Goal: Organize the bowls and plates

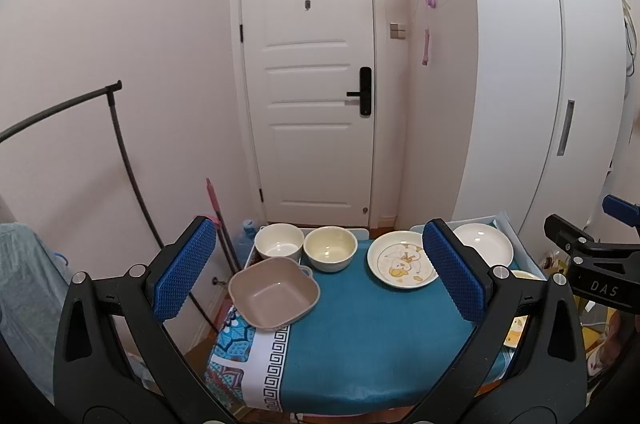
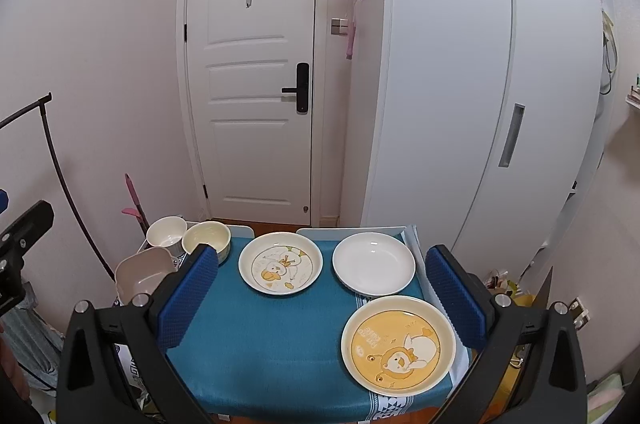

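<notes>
Task progress, as judged from both wrist views: nothing is yet sorted. On my bench (image 2: 280, 336), covered with a teal cloth, three bowls occupy the left side and three plates the right, each lying separately.

Bowls: a white bowl (image 1: 279, 241) and a cream bowl (image 1: 330, 248) stand side by side at the far edge, seemingly touching; a square beige bowl (image 1: 274, 291) sits nearer, at the left edge, partly overhanging it.

Plates: a duck plate (image 2: 280, 263) with pale artwork lies at far centre; a plain white plate (image 2: 373, 263) lies just beside it on the right; a yellow plate (image 2: 398, 345) lies nearest, at the right front corner, close to the white plate's rim. No plate is stacked on another and no bowl is nested, so every grouping step appears to remain.

Pose: my left tool (image 1: 320, 268) hovers above the near edge of the bench, level, pointed at the bowls and the duck plate, its blue pads spread wide with nothing between them. My right tool (image 2: 322, 292) hovers likewise over the plates, pads wide apart and empty, the yellow plate lying below and between them without contact. Neither tool touches any dish.
</notes>
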`<action>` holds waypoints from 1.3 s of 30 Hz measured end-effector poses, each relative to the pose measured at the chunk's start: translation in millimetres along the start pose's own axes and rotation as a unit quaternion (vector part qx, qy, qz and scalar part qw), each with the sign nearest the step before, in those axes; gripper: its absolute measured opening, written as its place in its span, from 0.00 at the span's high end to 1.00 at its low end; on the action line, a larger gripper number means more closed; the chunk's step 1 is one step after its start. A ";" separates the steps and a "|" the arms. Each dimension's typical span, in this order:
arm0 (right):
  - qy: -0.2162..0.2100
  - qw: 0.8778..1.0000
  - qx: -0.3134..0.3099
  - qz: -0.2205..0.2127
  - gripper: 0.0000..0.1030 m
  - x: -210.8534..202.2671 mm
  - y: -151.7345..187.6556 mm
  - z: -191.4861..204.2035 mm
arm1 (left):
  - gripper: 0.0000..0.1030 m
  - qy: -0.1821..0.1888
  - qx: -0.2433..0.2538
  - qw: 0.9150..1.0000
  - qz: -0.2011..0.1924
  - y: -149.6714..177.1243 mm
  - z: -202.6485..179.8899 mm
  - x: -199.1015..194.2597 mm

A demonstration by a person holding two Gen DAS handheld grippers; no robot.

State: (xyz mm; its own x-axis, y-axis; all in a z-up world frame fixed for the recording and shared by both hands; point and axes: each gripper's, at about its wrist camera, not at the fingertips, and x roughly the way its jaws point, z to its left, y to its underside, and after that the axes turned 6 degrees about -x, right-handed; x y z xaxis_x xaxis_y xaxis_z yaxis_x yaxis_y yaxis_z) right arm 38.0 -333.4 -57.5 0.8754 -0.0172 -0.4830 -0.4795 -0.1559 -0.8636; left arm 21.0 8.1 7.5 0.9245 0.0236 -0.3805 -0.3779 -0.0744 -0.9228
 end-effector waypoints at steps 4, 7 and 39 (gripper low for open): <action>-0.001 1.000 0.001 -0.001 0.00 1.1 -1.0 0.2 | 0.00 -0.001 0.001 1.000 -0.004 -0.8 0.5 -2.0; 0.000 1.000 -0.001 -0.001 0.00 0.7 -0.9 0.5 | 0.00 -0.002 0.001 1.000 -0.004 -0.5 0.1 -2.2; -0.001 1.000 0.000 -0.003 0.00 -2.6 -2.7 -1.8 | 0.00 -0.002 0.000 1.000 -0.004 -0.4 0.8 -4.7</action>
State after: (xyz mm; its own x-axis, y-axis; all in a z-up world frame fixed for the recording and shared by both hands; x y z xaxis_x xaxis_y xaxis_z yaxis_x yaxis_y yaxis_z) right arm 37.1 -334.7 -53.7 0.8784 -0.0138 -0.4777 -0.4738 -0.1552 -0.8669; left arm 16.8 8.8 9.6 0.9270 0.0285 -0.3741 -0.3712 -0.0746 -0.9255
